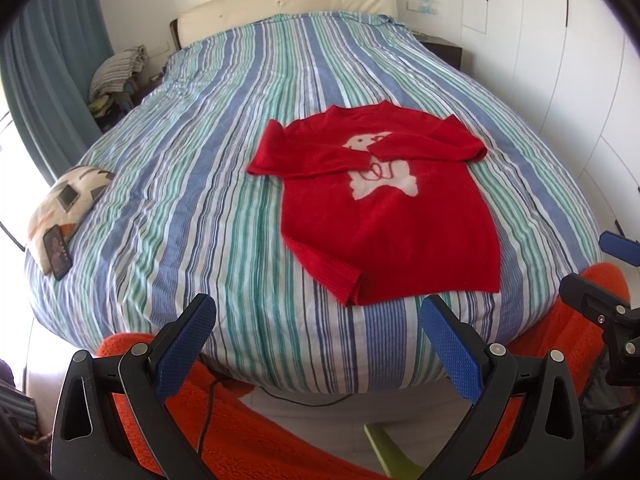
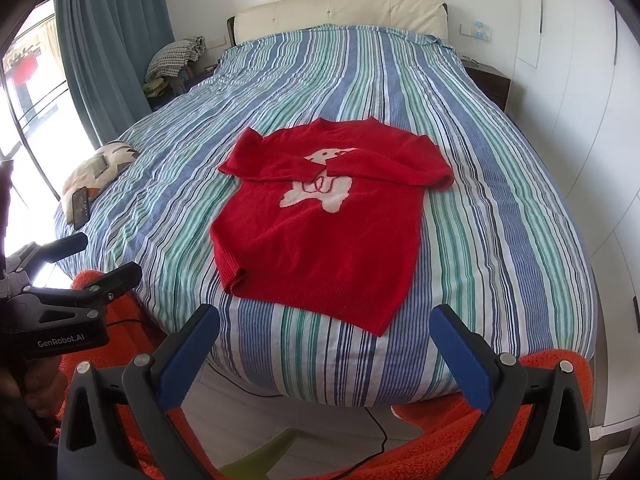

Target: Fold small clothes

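A small red sweater (image 1: pixel 384 216) with a white animal figure lies flat on the striped bed (image 1: pixel 200 184), hem toward me. Both sleeves are folded across the chest. It also shows in the right wrist view (image 2: pixel 320 232). My left gripper (image 1: pixel 318 312) is open and empty, held off the foot of the bed, short of the hem. My right gripper (image 2: pixel 324 322) is open and empty, also off the foot of the bed. The right gripper shows at the right edge of the left wrist view (image 1: pixel 600 280); the left gripper shows at the left of the right wrist view (image 2: pixel 100 256).
A patterned pillow (image 1: pixel 68 204) with a phone (image 1: pixel 58 252) leaning on it lies at the bed's left edge. A cream headboard (image 1: pixel 288 4) stands at the far end, with white wardrobes (image 1: pixel 560 60) to the right. Orange fabric (image 1: pixel 240 420) and a cable (image 1: pixel 208 412) are below.
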The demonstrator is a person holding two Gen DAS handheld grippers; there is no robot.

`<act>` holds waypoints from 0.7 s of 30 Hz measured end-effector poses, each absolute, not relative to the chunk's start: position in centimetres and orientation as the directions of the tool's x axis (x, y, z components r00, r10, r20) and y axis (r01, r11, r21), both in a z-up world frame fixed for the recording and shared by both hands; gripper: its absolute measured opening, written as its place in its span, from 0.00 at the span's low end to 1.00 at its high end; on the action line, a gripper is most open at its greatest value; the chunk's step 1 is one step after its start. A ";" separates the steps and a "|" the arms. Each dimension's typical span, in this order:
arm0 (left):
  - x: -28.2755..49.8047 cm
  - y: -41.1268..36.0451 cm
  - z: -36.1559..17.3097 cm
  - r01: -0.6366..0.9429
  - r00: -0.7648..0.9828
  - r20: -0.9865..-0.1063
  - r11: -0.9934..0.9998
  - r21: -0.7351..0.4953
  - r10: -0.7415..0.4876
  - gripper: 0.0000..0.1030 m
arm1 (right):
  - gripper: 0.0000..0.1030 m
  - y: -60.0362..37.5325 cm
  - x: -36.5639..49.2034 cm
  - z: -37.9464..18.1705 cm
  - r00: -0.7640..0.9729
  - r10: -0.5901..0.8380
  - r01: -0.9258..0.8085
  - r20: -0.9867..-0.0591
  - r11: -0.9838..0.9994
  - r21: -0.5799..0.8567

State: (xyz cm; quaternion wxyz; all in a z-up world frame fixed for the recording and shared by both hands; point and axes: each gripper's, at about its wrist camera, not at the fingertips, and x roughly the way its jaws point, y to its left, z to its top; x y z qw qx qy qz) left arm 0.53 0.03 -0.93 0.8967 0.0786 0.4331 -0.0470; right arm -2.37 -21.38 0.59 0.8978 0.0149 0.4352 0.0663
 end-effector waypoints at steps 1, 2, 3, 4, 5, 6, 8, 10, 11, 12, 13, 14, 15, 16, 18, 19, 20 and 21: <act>0.5 0.0 -0.9 0.153 0.621 -0.784 0.983 0.100 -0.017 0.99 | 1.00 -21.4 -2.3 0.6 0.613 0.133 -0.107 -0.779 0.991 0.084; 0.5 0.0 -0.9 0.153 0.621 -0.784 0.983 0.100 -0.017 0.99 | 1.00 -21.4 -2.3 0.6 0.613 0.133 -0.108 -0.779 0.991 0.085; 0.5 0.0 -0.9 0.152 0.620 -0.784 0.983 0.100 -0.016 0.99 | 1.00 -21.4 -2.3 0.6 0.611 0.133 -0.107 -0.780 0.991 0.085; 0.5 0.0 -0.9 0.152 0.618 -0.786 0.983 0.099 -0.016 0.99 | 1.00 -21.4 -2.3 0.6 0.610 0.134 -0.107 -0.781 0.991 0.086; 0.5 0.0 -0.9 0.152 0.617 -0.787 0.984 0.098 -0.017 0.99 | 1.00 -21.4 -2.4 0.6 0.610 0.134 -0.106 -0.781 0.991 0.087; 0.5 0.0 -0.9 0.151 0.616 -0.788 0.984 0.097 -0.017 0.99 | 1.00 -21.4 -2.4 0.6 0.610 0.134 -0.107 -0.781 0.991 0.087; 0.5 0.0 -0.9 0.151 0.614 -0.789 0.984 0.096 -0.017 0.99 | 1.00 -21.3 -2.4 0.5 0.610 0.134 -0.107 -0.781 0.990 0.087; 0.6 0.0 -1.0 0.152 0.613 -0.790 0.984 0.096 -0.017 0.99 | 1.00 -21.4 -2.4 0.5 0.609 0.134 -0.106 -0.781 0.990 0.087; 0.6 0.0 -1.1 0.154 0.612 -0.791 0.984 0.096 -0.019 0.99 | 1.00 -21.4 -2.4 0.5 0.609 0.135 -0.106 -0.782 0.990 0.088; 0.7 0.0 -1.2 0.156 0.609 -0.793 0.983 0.096 -0.019 0.99 | 1.00 -21.3 -2.4 0.5 0.609 0.135 -0.105 -0.781 0.991 0.088; 0.8 0.2 -1.3 0.155 0.608 -0.794 0.983 0.098 -0.017 0.99 | 1.00 -21.3 -2.3 0.5 0.608 0.135 -0.105 -0.782 0.990 0.090; 1.0 0.4 -1.5 0.153 0.608 -0.794 0.983 0.101 -0.013 0.99 | 1.00 -21.4 -2.3 0.5 0.606 0.139 -0.105 -0.783 0.990 0.094; 1.3 0.9 -2.0 0.150 0.603 -0.798 0.983 0.102 -0.010 0.99 | 1.00 -21.6 -2.2 0.5 0.607 0.146 -0.105 -0.781 0.989 0.103; 1.9 1.5 -2.7 0.147 0.585 -0.811 0.984 0.099 -0.006 0.99 | 1.00 -22.0 -2.0 0.4 0.611 0.152 -0.100 -0.777 0.988 0.114; 3.1 3.1 -4.6 0.139 0.533 -0.846 0.988 0.065 -0.019 0.99 | 1.00 -23.4 -1.7 0.3 0.635 0.134 -0.073 -0.760 0.991 0.114; 3.8 4.0 -5.6 0.126 0.509 -0.861 0.991 0.050 -0.021 0.99 | 1.00 -24.2 -1.5 0.1 0.646 0.118 -0.061 -0.754 0.993 0.102; 4.4 4.7 -6.6 0.114 0.489 -0.872 0.993 0.039 -0.022 0.99 | 1.00 -25.1 -1.1 -0.4 0.646 0.098 -0.048 -0.757 0.995 0.088; 5.1 5.2 -7.6 0.106 0.474 -0.880 0.994 0.029 -0.025 0.99 | 1.00 -26.2 -0.5 -1.2 0.639 0.082 -0.032 -0.765 0.996 0.080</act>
